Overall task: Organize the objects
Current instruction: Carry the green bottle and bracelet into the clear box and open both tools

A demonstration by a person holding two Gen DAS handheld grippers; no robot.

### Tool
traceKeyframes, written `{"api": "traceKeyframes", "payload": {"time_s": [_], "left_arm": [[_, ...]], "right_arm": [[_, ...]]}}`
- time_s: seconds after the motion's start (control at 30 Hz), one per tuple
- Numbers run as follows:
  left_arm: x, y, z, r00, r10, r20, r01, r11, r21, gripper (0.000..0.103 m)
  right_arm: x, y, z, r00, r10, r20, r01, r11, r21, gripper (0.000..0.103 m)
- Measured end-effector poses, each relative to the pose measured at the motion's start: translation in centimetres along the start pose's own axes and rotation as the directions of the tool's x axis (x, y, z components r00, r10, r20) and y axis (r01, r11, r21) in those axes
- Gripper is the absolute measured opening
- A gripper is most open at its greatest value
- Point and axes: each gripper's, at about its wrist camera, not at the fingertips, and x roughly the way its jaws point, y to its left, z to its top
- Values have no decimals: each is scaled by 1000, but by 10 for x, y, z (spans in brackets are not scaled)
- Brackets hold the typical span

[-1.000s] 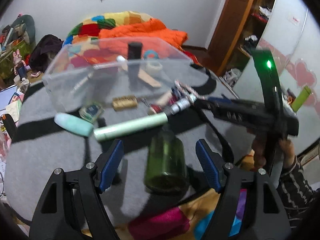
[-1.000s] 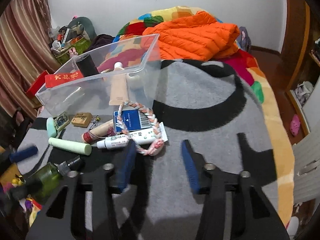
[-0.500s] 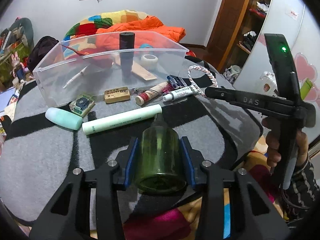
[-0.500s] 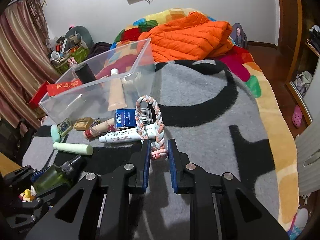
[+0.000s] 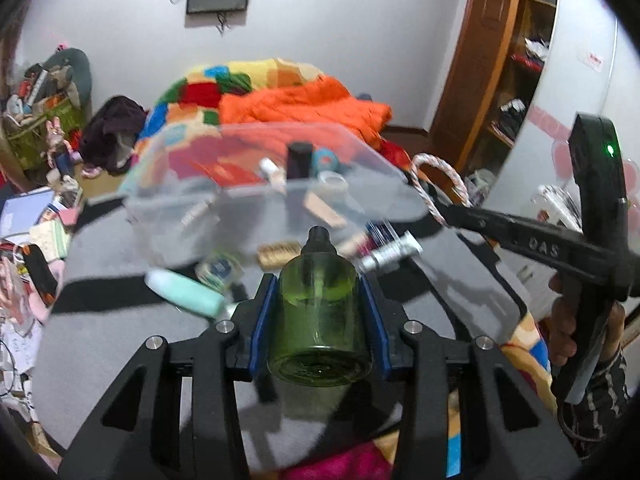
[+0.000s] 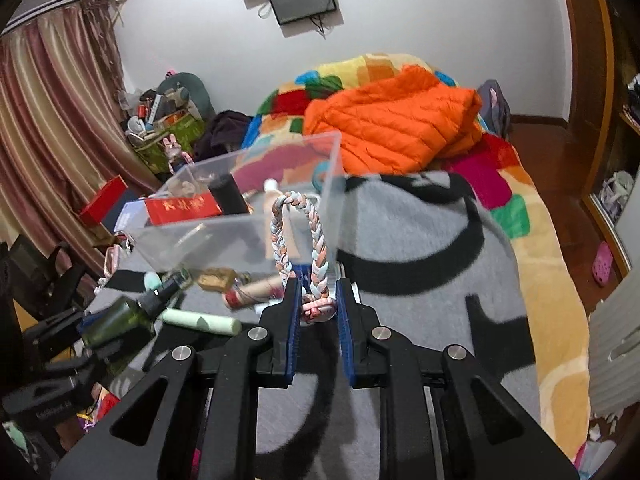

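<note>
My left gripper (image 5: 319, 312) is shut on a green glass bottle (image 5: 318, 320) with a black cap, held above the grey blanket; it also shows in the right wrist view (image 6: 116, 320). My right gripper (image 6: 316, 304) is shut on a braided pink-and-white rope ring (image 6: 300, 248), held upright in front of the clear plastic bin (image 6: 240, 236). The ring also shows in the left wrist view (image 5: 440, 184) beside the bin (image 5: 280, 200). The bin holds a black cylinder (image 5: 299, 160), tape, a tube and a red packet (image 6: 182, 208).
On the blanket before the bin lie a pale green tube (image 6: 200, 320), a mint case (image 5: 184, 294), a small wooden box (image 5: 278, 252), a white tube (image 5: 390, 252) and a pinkish tube (image 6: 256, 292). An orange jacket (image 6: 396, 128) lies behind. Clutter stands at left.
Both grippers have risen from the blanket with their objects. The bottle and the rope ring now hang higher, closer to the bin's rim level.
</note>
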Motion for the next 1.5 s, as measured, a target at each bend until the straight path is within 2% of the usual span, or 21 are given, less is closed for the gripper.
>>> {"api": "traceKeyframes", "payload": {"time_s": [0.27,0.6,0.87,1.2,1.4,1.5], "left_arm": [[-1,34,29,995,83,55,-80,995,-57,41],[30,74,58,990,137,21,-134,985,-108,41],[63,92,81,988,149,-28,-151,984,-98,41],[89,92,92,984,161,-72,-164,986,-43,41],[83,91,92,988,141,-65,-144,988,-47,43],[74,89,91,989,135,-55,-138,989,-50,48]], "right_arm": [[7,11,26,999,19,31,-18,999,-29,16],[35,21,60,998,23,54,-21,998,-52,16],[74,26,71,1000,16,-12,-17,996,-82,16],[111,36,73,996,9,-94,-20,993,-118,16],[114,34,71,992,13,-127,-29,992,-123,16],[109,32,71,992,6,-124,-22,992,-127,17]]}}
